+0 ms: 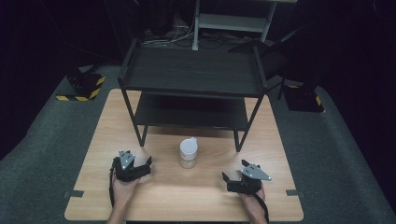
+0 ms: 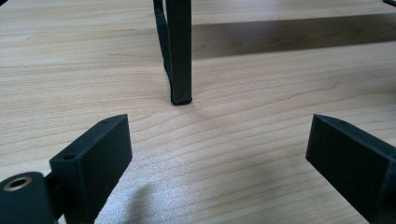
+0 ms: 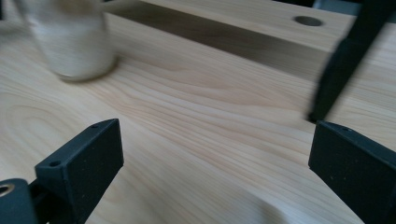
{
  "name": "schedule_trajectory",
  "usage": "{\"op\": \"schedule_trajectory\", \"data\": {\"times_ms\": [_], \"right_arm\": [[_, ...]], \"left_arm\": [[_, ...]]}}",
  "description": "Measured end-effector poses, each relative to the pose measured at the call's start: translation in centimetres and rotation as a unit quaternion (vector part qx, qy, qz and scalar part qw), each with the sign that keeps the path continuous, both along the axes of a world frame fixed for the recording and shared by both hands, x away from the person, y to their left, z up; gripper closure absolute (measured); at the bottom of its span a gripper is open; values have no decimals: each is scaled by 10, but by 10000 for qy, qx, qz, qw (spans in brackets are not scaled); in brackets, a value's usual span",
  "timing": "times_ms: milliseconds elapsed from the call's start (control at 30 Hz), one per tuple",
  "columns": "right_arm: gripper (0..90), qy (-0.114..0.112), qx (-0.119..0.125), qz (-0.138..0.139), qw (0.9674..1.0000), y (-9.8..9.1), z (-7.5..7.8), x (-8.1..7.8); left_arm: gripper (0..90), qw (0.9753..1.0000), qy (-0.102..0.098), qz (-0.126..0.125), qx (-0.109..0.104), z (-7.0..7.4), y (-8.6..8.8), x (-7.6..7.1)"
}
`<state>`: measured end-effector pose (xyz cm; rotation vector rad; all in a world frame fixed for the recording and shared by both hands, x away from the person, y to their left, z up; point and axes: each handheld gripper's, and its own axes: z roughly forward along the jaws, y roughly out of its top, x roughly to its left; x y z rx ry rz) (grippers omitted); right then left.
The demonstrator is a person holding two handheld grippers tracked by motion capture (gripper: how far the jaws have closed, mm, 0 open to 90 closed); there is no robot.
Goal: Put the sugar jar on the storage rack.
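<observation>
A small container with a white lid (image 1: 188,152) stands on the wooden table (image 1: 196,193) just in front of a black two-tier shelf rack (image 1: 191,74). My left gripper (image 1: 132,159) rests open on the table to the container's left, facing the rack's front left leg (image 2: 181,56). From the left gripper view, the left gripper (image 2: 219,144) has nothing between its jaws. My right gripper (image 1: 234,170) is open at the container's right, angled toward it. Over the empty right gripper (image 3: 217,154), the container (image 3: 70,37) appears blurred at the upper left.
The rack's front right leg (image 3: 338,70) stands just beyond the right jaw. A round hole (image 3: 308,20) is in the tabletop behind it. Yellow-black striped bases (image 1: 81,86) sit on the grey floor on both sides. A pale metal frame (image 1: 233,21) stands behind.
</observation>
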<state>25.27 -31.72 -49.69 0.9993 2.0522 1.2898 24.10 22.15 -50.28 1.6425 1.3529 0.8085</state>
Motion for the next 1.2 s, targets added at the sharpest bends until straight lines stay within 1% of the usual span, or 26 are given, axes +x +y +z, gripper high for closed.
{"op": "schedule_trajectory", "data": {"times_ms": [33, 67, 100, 133, 167, 200, 233, 300, 333, 367, 400, 433, 467, 500, 533, 567, 600, 633, 667, 767, 900, 933, 967, 1000, 1033, 1200], "right_arm": [[28, 0, 0, 0, 10000, 0, 0, 0], [28, 22, 48, 112, 9999, 4, 0, 2], [28, 22, 48, 112, 9999, 4, 0, 2], [28, 35, 97, 240, 9997, 10, 1, 5], [28, 39, 102, 275, 9996, 11, 1, 5], [28, 26, 110, 380, 9992, 16, 2, 7], [28, 26, 110, 380, 9992, 16, 2, 7], [28, -4, 147, 533, 9985, 22, 5, 10], [28, -18, 214, 638, 9977, 28, 7, 13], [28, -18, 214, 638, 9977, 28, 7, 13], [28, -34, 292, 782, 9965, 34, 9, 18], [28, -34, 292, 782, 9965, 34, 9, 18], [28, -34, 316, 931, 9951, 42, 11, 24], [28, -34, 316, 931, 9951, 42, 11, 24], [28, -10, 303, 1038, 9941, 51, 13, 29], [28, -10, 303, 1038, 9941, 51, 13, 29], [25, -13, 308, 1133, 9931, 59, 14, 33], [25, -13, 308, 1133, 9931, 59, 14, 33], [22, -16, 321, 1205, 9922, 66, 14, 37], [21, -21, 319, 1251, 9916, 72, 14, 40], [21, 25, 306, 1309, 9909, 85, 16, 50], [21, 40, 282, 1347, 9905, 91, 16, 55], [21, 40, 282, 1347, 9905, 91, 16, 55], [21, 66, 274, 1356, 9904, 96, 17, 60], [21, 66, 274, 1356, 9904, 96, 17, 60], [22, 126, 236, 1334, 9907, 110, 16, 72]], "left_arm": [[71, 10000, 0, 0, 0, 0, 0, 0], [71, 10000, 0, 2, -10, 0, 0, 0], [71, 10000, 0, 2, -10, 0, 0, 0], [71, 10000, -1, 1, -15, 0, 0, 0], [71, 10000, -1, -2, -25, 0, 1, 0], [71, 10000, -7, -5, -68, 0, 2, 0], [71, 10000, -7, -5, -68, 0, 2, 0], [70, 9999, -17, -16, -113, -1, 3, 0], [69, 9999, -24, -22, -129, -1, 3, -1], [68, 9999, -24, -22, -129, -1, 3, -1], [67, 9999, -35, -22, -159, -1, 4, -1], [66, 9999, -35, -22, -159, -1, 4, -1], [65, 9998, -36, -28, -176, -1, 4, -1], [65, 9998, -38, -28, -186, -1, 5, -1], [65, 9998, -40, -32, -192, -1, 5, -1], [64, 9998, -40, -32, -192, -1, 5, -1], [64, 9998, -39, -35, -189, -1, 5, -1], [64, 9998, -39, -35, -189, -1, 5, -1], [64, 9998, -39, -35, -184, -1, 5, -1], [64, 9998, -40, -39, -180, -1, 5, -1], [64, 9998, -39, -38, -172, -1, 4, -1], [64, 9998, -39, -38, -174, -1, 4, -1], [64, 9998, -39, -38, -174, -1, 4, -1], [64, 9998, -40, -38, -177, -1, 4, -1], [64, 9998, -40, -38, -177, -1, 4, -1], [60, 9998, -44, -34, -199, -1, 5, -1]]}}
